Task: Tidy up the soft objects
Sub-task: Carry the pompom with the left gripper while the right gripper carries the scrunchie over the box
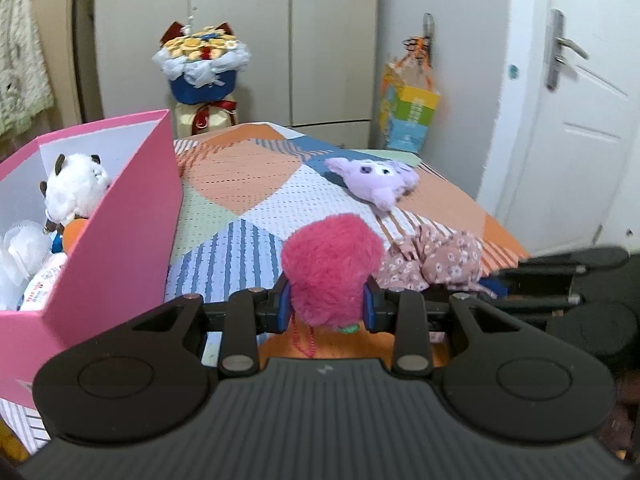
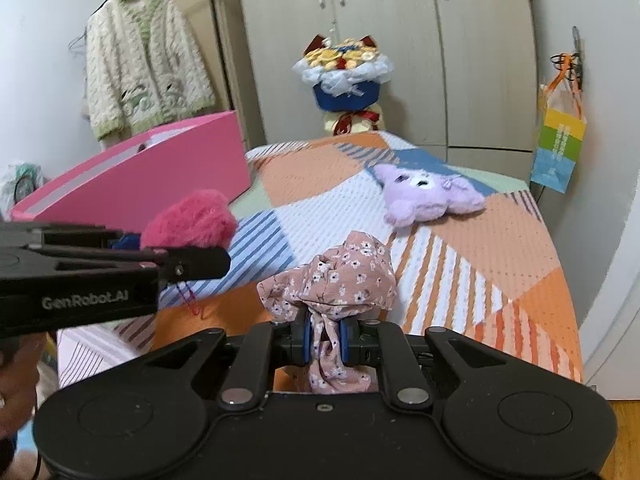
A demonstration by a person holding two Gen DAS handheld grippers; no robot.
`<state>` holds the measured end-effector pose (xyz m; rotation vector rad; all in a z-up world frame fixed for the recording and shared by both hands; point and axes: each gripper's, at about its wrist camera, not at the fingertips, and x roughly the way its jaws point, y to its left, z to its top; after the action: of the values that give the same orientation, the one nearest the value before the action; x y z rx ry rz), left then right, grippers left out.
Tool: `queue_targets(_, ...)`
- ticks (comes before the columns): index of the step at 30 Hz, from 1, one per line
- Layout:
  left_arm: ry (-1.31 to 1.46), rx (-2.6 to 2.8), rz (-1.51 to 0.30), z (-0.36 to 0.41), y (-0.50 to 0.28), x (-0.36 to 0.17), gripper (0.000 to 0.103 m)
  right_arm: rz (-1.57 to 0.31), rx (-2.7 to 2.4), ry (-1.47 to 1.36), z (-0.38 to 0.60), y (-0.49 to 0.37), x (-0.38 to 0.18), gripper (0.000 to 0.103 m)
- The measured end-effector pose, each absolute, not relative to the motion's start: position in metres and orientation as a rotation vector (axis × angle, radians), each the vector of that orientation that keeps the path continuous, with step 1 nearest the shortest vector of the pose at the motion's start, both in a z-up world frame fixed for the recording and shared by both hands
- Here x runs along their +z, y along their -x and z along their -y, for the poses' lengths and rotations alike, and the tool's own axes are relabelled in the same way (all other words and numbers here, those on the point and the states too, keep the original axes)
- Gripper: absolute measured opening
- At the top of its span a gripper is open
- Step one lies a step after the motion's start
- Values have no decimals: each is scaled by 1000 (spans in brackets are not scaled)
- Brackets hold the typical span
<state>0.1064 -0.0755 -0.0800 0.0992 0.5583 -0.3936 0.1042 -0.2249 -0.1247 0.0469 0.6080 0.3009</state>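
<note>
- The left gripper [image 1: 327,306] is clamped on a fluffy pink pompom [image 1: 331,268], held above the patchwork bedspread [image 1: 256,184]; a thin pink cord hangs beneath it.
- The right gripper [image 2: 327,340] is clamped on a bunched piece of pink floral cloth [image 2: 332,276], which bulges above the pads and trails below them.
- Only the left wrist view looks into the open pink box [image 1: 116,240] at the left: a white plush toy [image 1: 76,188] sits against the inner wall, with white netting and an orange item below it.
- The right wrist view shows that box only from outside, but it alone shows a cream and green cardigan [image 2: 140,64] hanging on the wall behind it, and the left gripper side-on with the pompom at its tip.
- A purple plush toy [image 2: 428,192] lies flat on the bedspread, well apart from both grippers and from the box; both views show it.
- Beyond the bed's far edge stands a bouquet [image 1: 202,64] in blue wrapping, in front of grey wardrobe doors [image 1: 332,40].
</note>
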Motion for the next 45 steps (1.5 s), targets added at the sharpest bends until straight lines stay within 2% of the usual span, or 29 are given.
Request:
queue_targets(9,-162,-490,-625,45,-84,-59,32,-635,375,76,211,-75,-94,15)
queue_targets(20,-86,-527,-823,-8,-71,-38,32,-642,617,153,171,-49,-51,15)
queue_targets(33,-23,-388,-725,-77,-52,13,32,-541,849,180,118,-60,0,16)
queue_targets(45,-53,-301,-661,-106,-90,27,32,-515,871,165,85,-106,20,17)
